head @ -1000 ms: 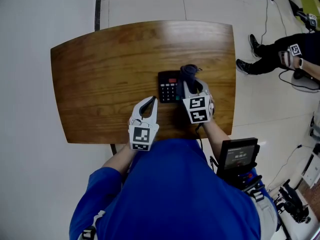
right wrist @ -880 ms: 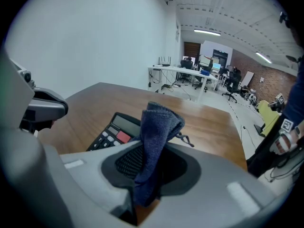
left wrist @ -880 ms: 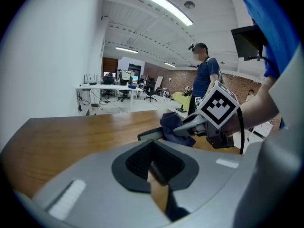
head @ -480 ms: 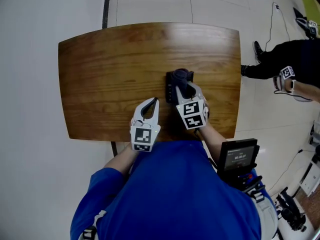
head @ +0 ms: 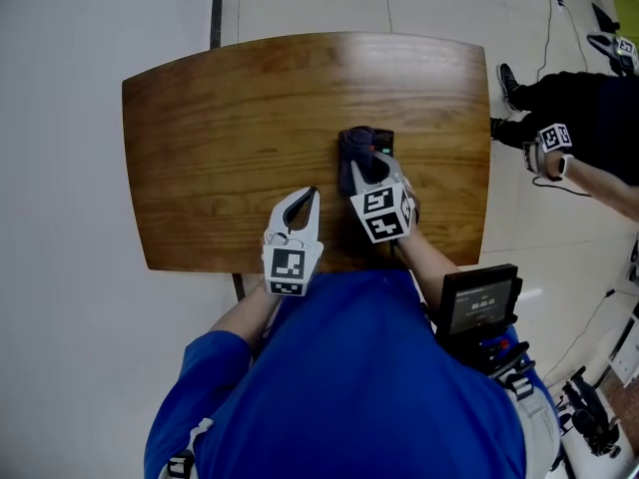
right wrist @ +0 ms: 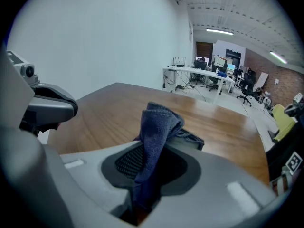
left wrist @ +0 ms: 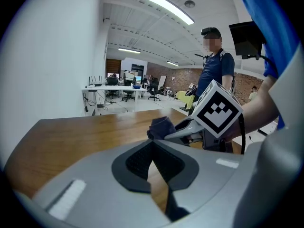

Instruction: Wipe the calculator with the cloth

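On the wooden table (head: 220, 138) lies a black calculator (head: 383, 140), mostly covered; only its right edge shows. My right gripper (head: 362, 166) is shut on a dark blue cloth (head: 355, 145) and presses it down onto the calculator. In the right gripper view the cloth (right wrist: 156, 127) stands bunched between the jaws, and a dark corner of the calculator (right wrist: 194, 139) shows behind it. My left gripper (head: 313, 194) hovers near the table's front edge, left of the calculator, its jaws together with nothing between them. The left gripper view shows the cloth (left wrist: 161, 126) and the right gripper (left wrist: 187, 131) just ahead.
A person in dark clothes (head: 584, 118) is on the floor to the right of the table. A small screen device (head: 479, 302) hangs at my right hip. In the left gripper view another person (left wrist: 216, 65) stands beyond the table. Bare wood spreads left and behind the calculator.
My right gripper has dragged the cloth leftward over the calculator, so the keypad is now covered. The left gripper has stayed put near the front edge.
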{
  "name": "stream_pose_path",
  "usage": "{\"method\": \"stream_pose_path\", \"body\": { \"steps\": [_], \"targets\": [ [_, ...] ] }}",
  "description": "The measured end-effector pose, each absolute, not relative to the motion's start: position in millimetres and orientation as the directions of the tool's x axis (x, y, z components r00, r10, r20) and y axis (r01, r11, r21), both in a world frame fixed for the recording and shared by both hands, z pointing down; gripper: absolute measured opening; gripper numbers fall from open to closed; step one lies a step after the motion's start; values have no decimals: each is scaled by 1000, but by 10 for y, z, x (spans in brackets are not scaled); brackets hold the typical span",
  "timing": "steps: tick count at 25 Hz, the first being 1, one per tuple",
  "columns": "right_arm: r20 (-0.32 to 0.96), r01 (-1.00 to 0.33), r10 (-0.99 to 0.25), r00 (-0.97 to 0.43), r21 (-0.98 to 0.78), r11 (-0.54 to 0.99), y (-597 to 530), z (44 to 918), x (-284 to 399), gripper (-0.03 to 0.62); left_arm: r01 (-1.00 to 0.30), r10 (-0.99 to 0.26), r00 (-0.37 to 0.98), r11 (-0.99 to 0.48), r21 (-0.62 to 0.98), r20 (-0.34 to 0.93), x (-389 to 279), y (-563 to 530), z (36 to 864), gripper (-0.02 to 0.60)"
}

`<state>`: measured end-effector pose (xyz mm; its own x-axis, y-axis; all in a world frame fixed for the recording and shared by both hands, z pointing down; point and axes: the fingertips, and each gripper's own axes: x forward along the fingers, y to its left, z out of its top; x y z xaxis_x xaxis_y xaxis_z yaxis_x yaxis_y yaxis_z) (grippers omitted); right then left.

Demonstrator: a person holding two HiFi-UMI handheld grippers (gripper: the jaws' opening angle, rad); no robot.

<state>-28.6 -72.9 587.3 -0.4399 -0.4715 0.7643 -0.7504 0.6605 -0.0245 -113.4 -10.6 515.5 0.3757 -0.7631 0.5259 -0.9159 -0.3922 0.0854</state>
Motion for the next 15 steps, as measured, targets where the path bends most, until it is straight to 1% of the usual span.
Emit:
{"method": "stream_pose_path", "body": {
  "steps": [15],
  "targets": [
    [792, -818, -523, -315, 52, 572, -813, 6156, 508, 94, -903, -755, 405, -418, 97, 515, -990, -143, 5399, 7]
  ]
}}
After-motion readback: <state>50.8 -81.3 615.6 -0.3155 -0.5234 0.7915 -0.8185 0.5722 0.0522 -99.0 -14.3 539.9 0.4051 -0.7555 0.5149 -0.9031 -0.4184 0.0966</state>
